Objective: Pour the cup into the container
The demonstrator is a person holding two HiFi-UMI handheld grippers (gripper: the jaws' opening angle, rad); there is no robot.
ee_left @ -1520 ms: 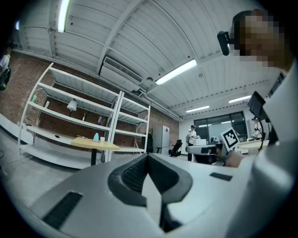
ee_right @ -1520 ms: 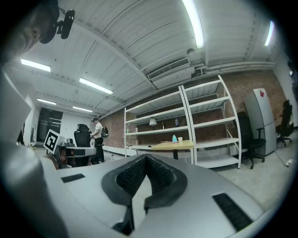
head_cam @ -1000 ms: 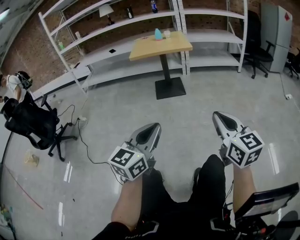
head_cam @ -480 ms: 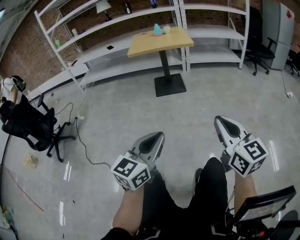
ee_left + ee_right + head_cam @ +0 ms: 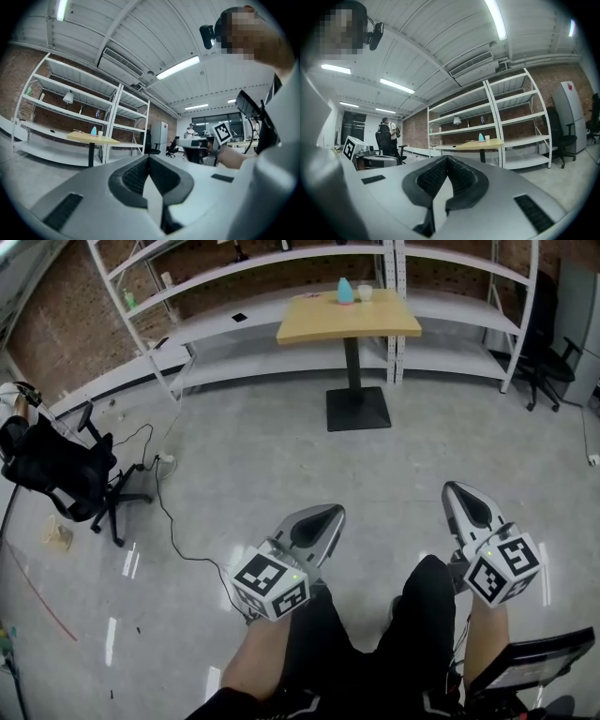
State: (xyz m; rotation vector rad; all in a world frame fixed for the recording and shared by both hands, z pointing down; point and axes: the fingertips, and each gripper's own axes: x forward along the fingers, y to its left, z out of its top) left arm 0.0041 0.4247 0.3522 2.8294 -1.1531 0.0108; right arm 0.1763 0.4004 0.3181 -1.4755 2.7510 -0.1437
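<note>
Plainly both sets of jaws are clenched on nothing: on the left gripper [image 5: 330,512] and the right gripper [image 5: 457,490], ribbed black pads [image 5: 435,177] meet inside smooth grey shells, low over the person's legs [image 5: 422,615]. The small white cup [image 5: 365,293] and the pale blue, rounded container [image 5: 345,291] beside it stand well apart from them, on the far wooden table [image 5: 319,322]. The step in hand, I judge, is the approach: come up square to the table's near edge, then release the jaws before reaching for the cup.
</note>
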